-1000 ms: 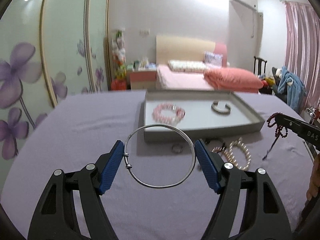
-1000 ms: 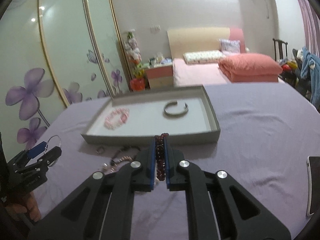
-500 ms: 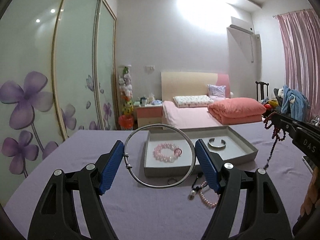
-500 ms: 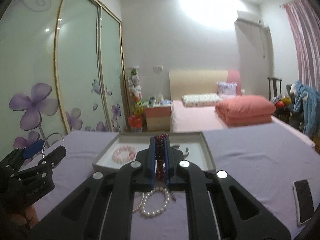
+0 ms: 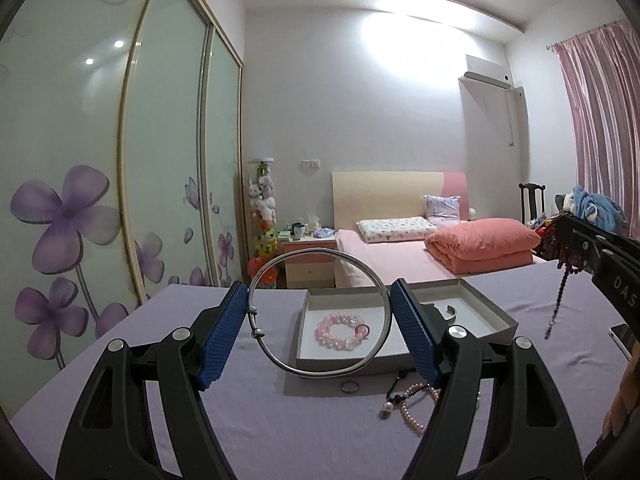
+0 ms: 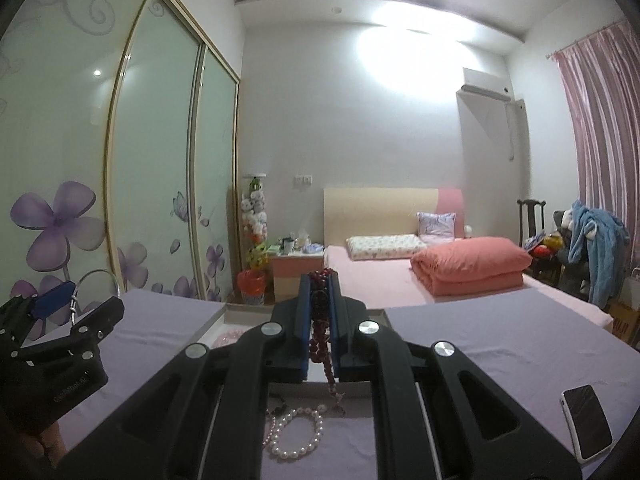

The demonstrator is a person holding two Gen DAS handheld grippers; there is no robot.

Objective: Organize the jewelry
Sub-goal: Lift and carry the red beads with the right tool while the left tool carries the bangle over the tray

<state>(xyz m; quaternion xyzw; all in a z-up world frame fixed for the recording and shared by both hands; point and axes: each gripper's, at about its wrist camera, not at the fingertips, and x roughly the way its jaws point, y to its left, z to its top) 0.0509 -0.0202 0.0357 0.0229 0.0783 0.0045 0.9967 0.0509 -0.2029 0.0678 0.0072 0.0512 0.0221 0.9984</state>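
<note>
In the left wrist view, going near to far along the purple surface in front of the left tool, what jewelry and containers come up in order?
pearl bracelet → small ring → tray front wall → pink bead bracelet inside the tray → silver cuff farther back in it.

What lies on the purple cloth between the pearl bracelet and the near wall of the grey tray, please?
In the left wrist view, a small ring and a dark beaded cord lie there, between the pearl bracelet and the tray.
</note>
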